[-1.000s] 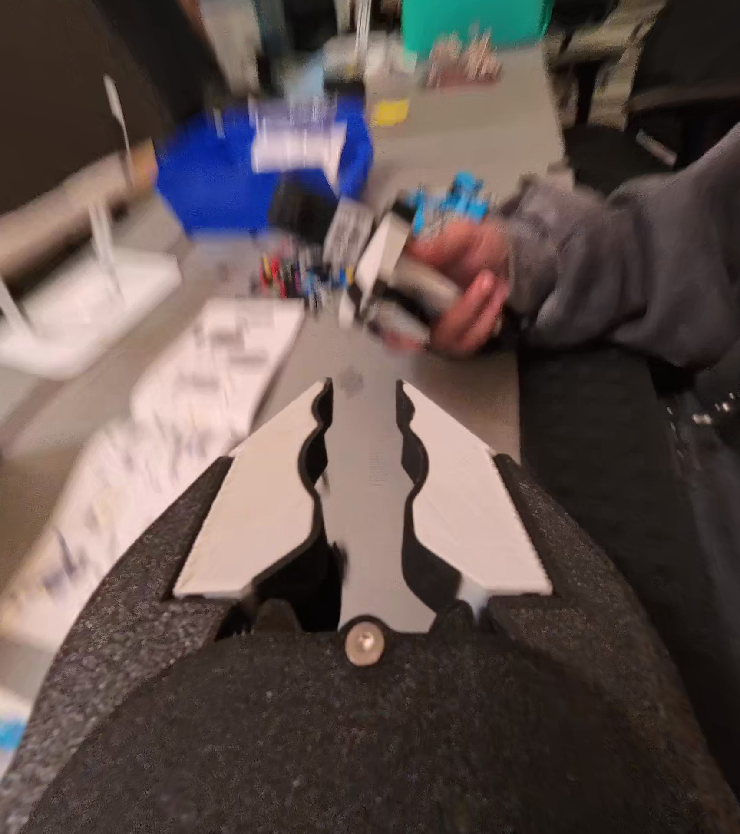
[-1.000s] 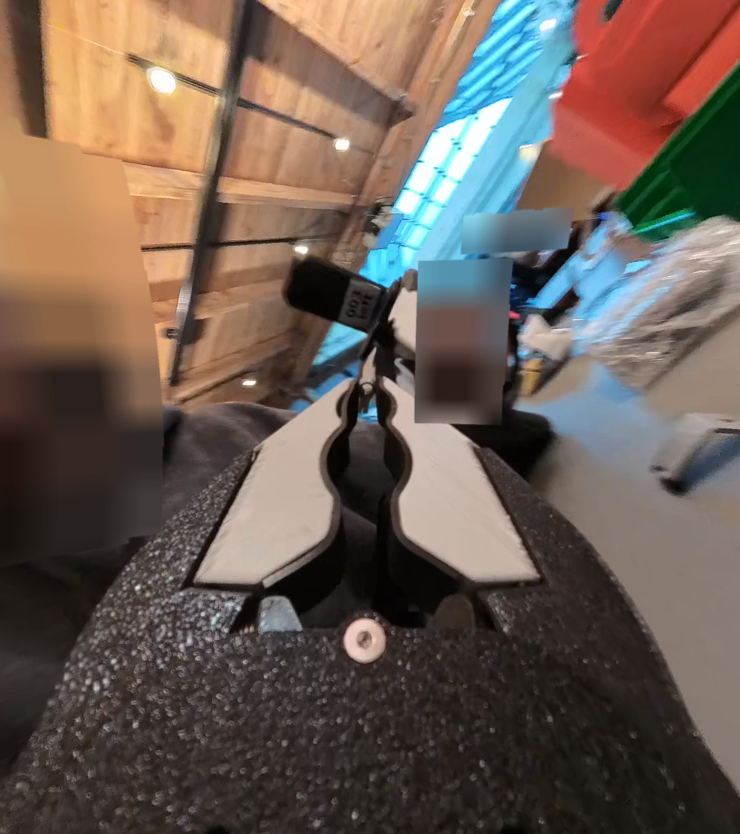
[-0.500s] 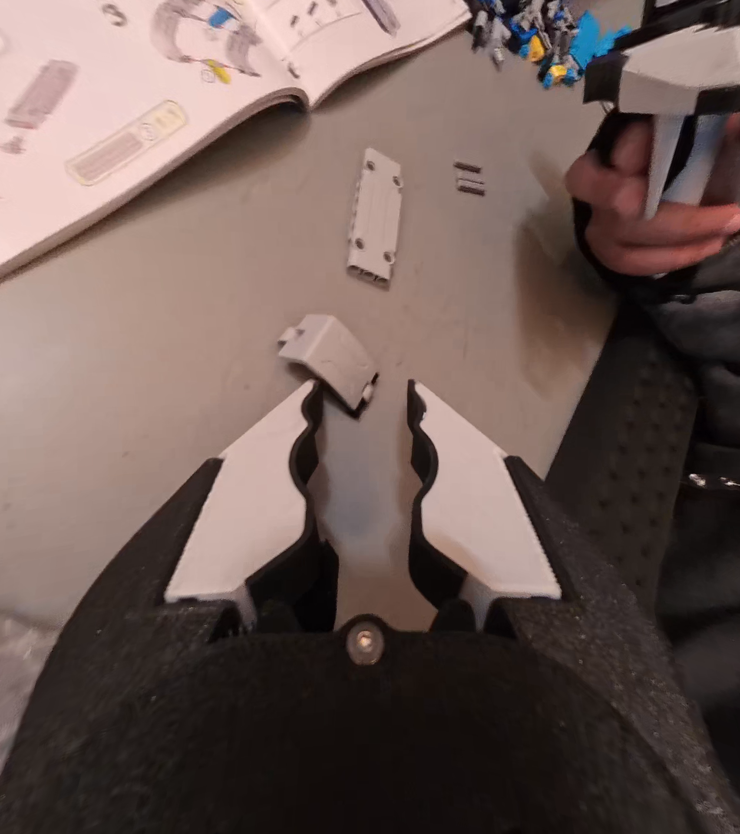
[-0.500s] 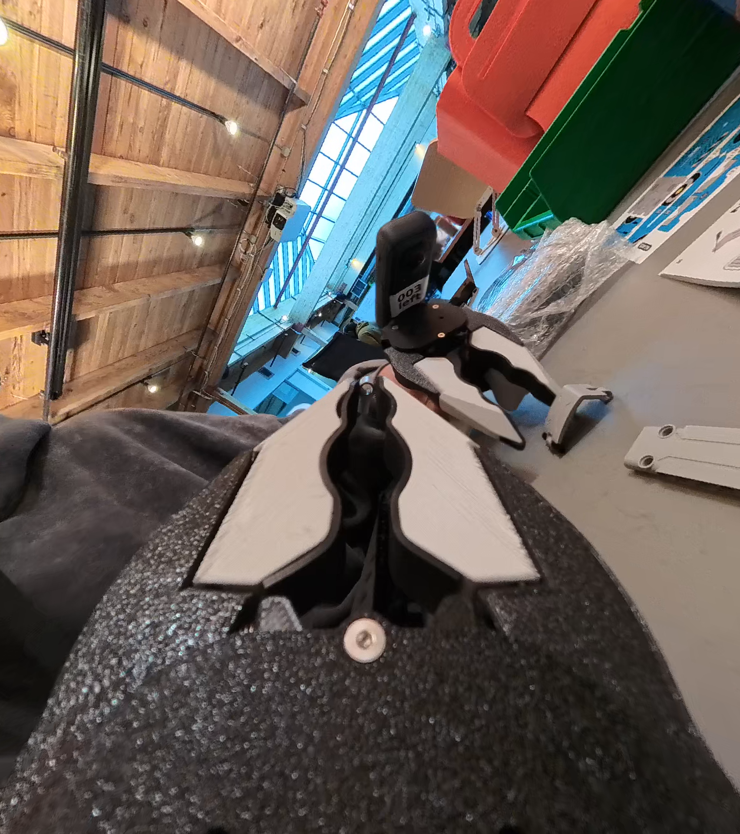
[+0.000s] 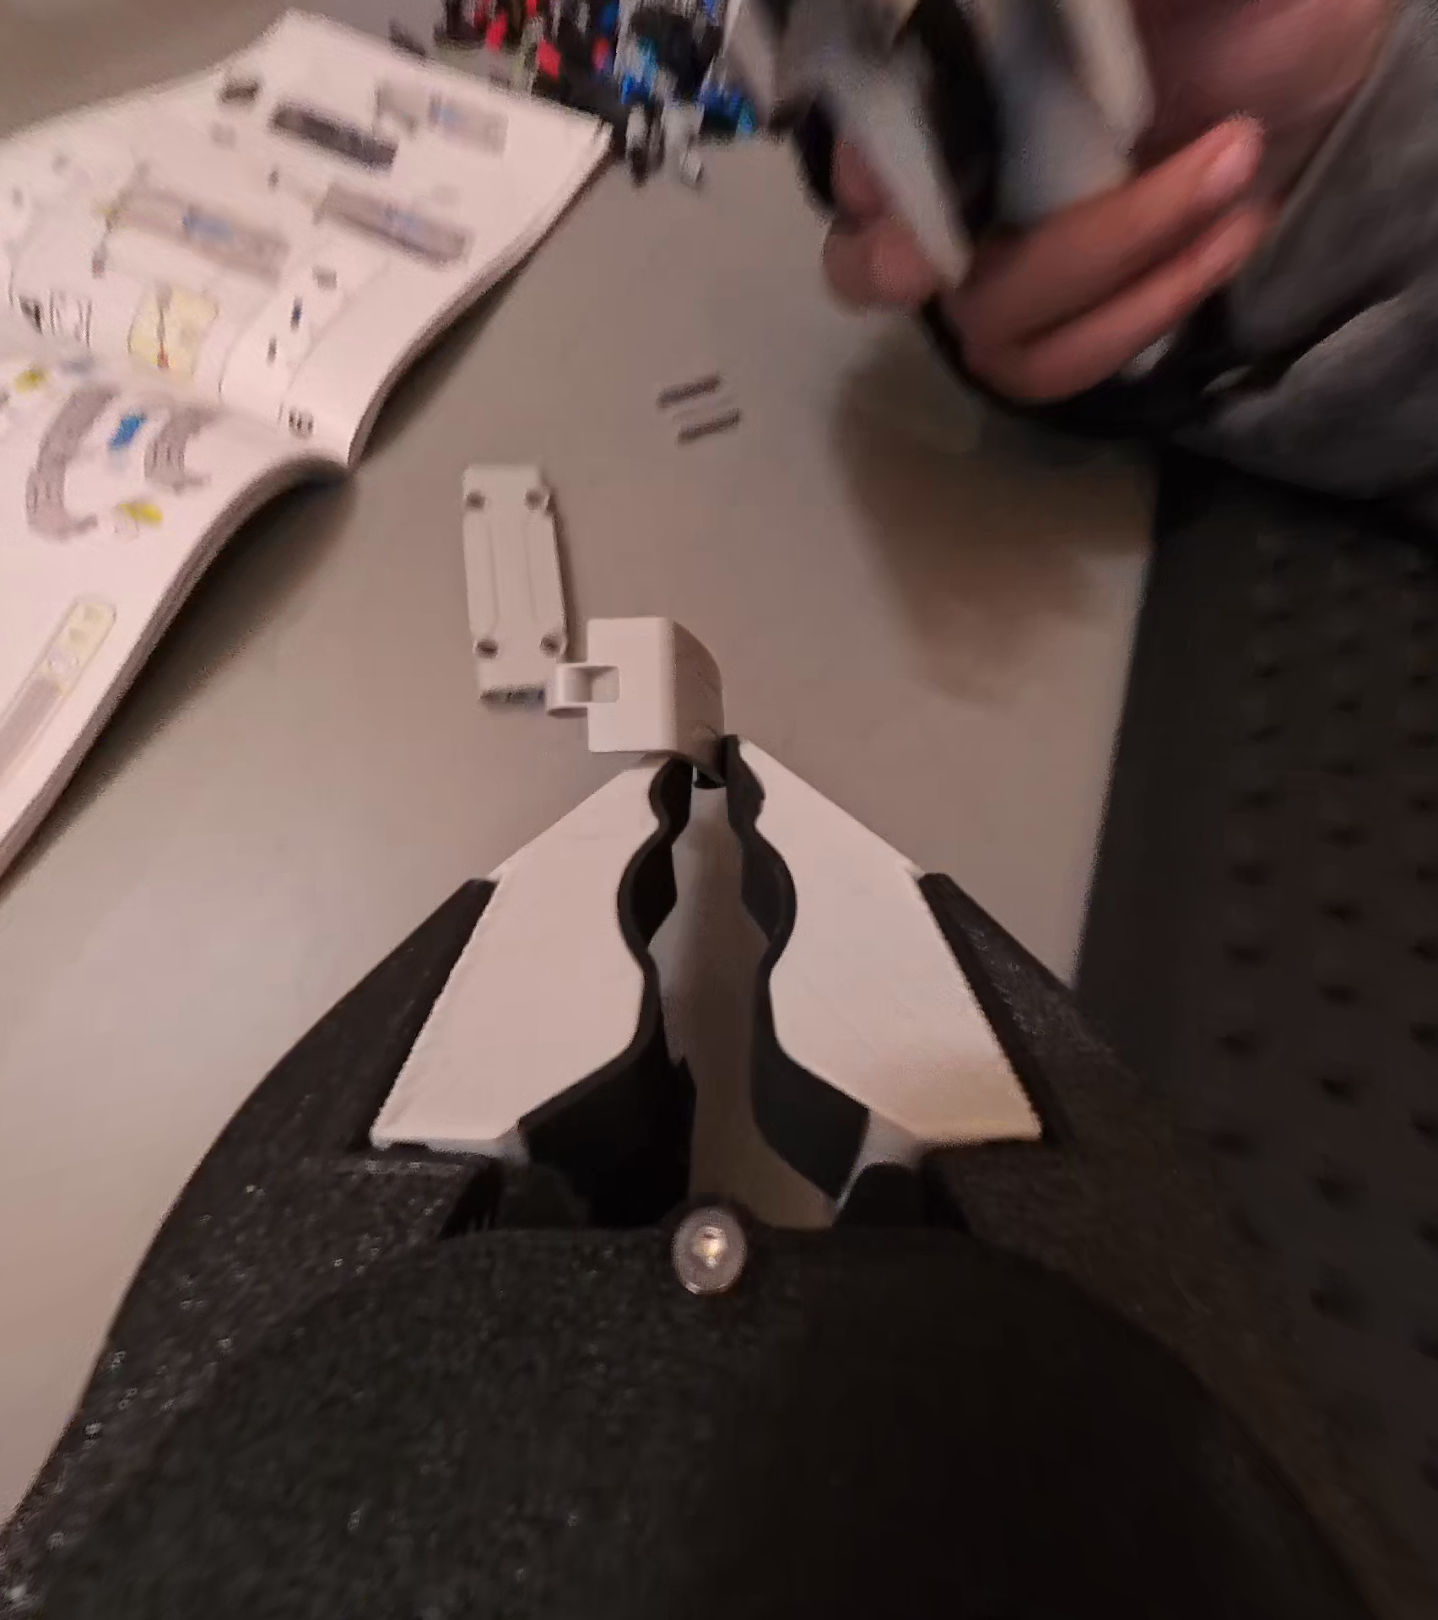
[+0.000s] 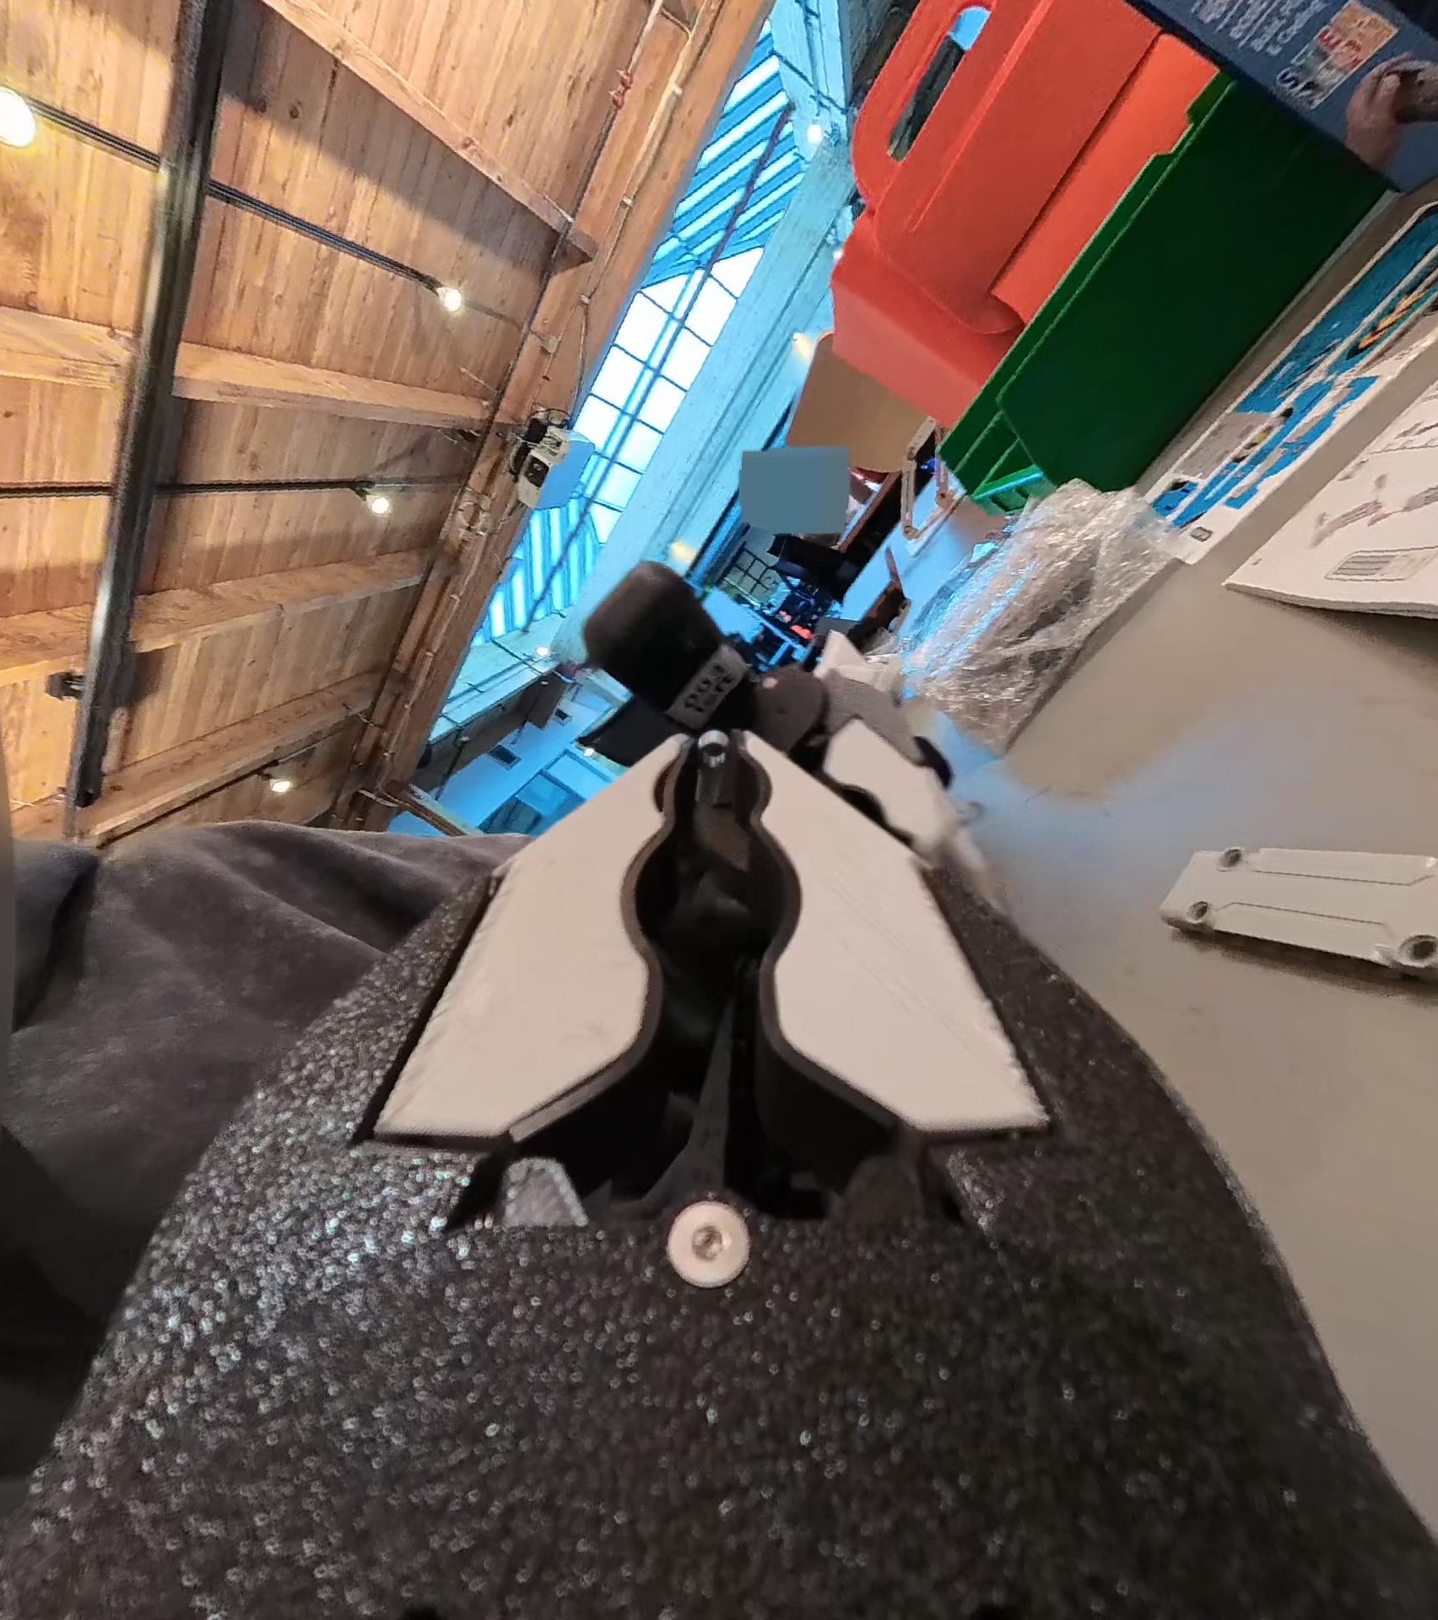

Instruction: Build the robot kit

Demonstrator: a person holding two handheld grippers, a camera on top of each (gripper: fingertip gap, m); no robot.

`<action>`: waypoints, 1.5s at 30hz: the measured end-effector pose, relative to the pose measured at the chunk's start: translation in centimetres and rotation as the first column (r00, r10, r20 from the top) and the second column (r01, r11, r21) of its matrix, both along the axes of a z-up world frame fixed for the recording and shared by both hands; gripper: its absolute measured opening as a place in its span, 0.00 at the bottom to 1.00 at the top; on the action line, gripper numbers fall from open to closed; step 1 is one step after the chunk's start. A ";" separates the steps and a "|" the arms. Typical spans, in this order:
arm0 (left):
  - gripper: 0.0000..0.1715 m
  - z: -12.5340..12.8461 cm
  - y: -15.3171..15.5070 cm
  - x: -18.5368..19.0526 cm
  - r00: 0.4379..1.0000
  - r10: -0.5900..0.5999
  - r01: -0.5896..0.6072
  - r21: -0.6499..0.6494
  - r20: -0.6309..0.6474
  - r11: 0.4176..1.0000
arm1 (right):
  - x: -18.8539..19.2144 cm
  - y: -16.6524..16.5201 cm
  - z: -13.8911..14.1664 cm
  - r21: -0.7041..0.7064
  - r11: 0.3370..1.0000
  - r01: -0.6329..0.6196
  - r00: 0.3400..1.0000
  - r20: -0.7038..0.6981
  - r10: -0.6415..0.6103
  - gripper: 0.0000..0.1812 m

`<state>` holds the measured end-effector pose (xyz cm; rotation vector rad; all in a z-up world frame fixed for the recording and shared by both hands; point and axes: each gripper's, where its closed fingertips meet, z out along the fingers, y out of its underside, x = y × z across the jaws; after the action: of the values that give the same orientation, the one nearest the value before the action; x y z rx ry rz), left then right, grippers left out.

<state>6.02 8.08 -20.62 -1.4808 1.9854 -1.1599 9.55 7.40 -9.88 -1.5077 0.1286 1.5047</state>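
Note:
My left gripper [image 5: 707, 764] is shut on the edge of a light grey angled panel piece [image 5: 654, 685] and holds it just above the grey table [image 5: 260, 877]. A flat grey panel with corner holes [image 5: 514, 583] lies on the table just beyond it and also shows in the right wrist view [image 6: 1347, 912]. My right gripper [image 6: 711, 756] is shut on a small grey pin [image 6: 710, 776]. It is tilted on its side and points at the left gripper [image 6: 873, 771]. In the left wrist view a hand [image 5: 1075, 263] holds the blurred right gripper at the top right.
An open instruction booklet [image 5: 172, 263] lies at the left. Two small dark pins [image 5: 698, 408] lie past the flat panel. A pile of coloured small parts [image 5: 654, 53] is at the back. A crumpled plastic bag [image 6: 1040, 596] and green [image 6: 1180, 307] and orange boxes [image 6: 1005, 175] stand beyond. There is about 11 centimetres between the tips of the two grippers.
My left gripper has shut on the angled panel piece, which lay on the table between its open fingers, and has lifted it. The right gripper stays shut on the pin.

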 end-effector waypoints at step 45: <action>0.03 6.0 -5.2 -2.0 0.955 -0.141 0.236 -0.382 0.259 0.893 | -5.5 -3.8 -3.9 0.056 0.956 -0.286 0.783 0.589 0.200 0.03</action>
<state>3.98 2.90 -14.61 -1.2786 1.8340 -1.8359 4.01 3.64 -13.78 -1.8480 -0.5493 1.1449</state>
